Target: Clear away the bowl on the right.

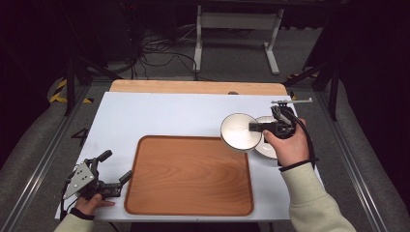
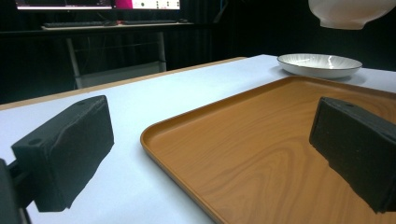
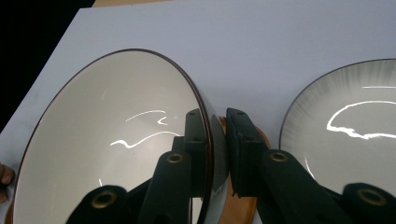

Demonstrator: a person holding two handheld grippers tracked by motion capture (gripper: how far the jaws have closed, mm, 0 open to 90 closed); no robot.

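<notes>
Right gripper [image 3: 219,140] clamps the white ceramic bowl [image 1: 239,131] by its rim, lifted over the tray's [image 1: 188,203] far right corner beside the plate [image 2: 320,65]. Bowl looks rigid, glazed, slippery, breakable; rim pinch seems adequate. Left gripper [image 1: 112,169] rests wide, empty, at the table's near left corner.

no text, label, brand or number can be read anywhere in these pictures. the monitor [image 2: 98,4] at the top of the left gripper view shows bright strips whose marks are too small and blurred to make out. the yellow-and-black hazard striping [image 1: 59,92] on the floor carries no words.
</notes>
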